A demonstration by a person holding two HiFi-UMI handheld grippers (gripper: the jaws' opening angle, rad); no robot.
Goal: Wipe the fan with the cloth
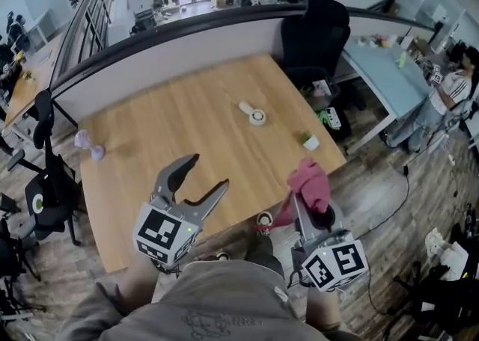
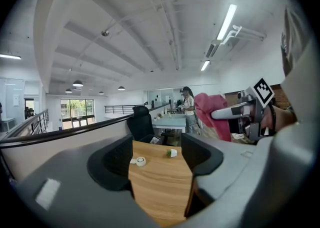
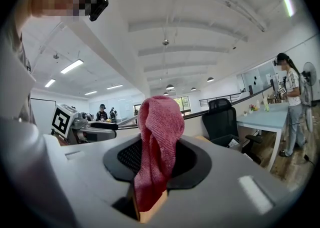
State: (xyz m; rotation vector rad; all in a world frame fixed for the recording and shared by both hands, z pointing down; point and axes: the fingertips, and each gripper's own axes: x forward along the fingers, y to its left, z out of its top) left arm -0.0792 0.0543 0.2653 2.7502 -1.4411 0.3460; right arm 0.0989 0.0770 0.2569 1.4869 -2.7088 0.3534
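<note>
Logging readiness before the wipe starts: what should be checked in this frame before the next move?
1. Cloth gripped by right claw: ok, pinched between its jaws.
2. Left claw free to steady the fan: ok, open, nothing between its jaws.
3. Fan located: ok, lying on the table, apart from both claws.
4. Approach to the fan: ok, bare wood in front; the small potted plant sits off to its right.
5. Fan switched off: cannot tell.

Pink-red ribbed cloth [image 1: 312, 181]; white fan [image 1: 256, 115]; pale wood-grain table [image 1: 187, 108]; black chair [image 1: 314, 29]; grey left gripper [image 1: 212, 170] with black-and-white square markers.
</note>
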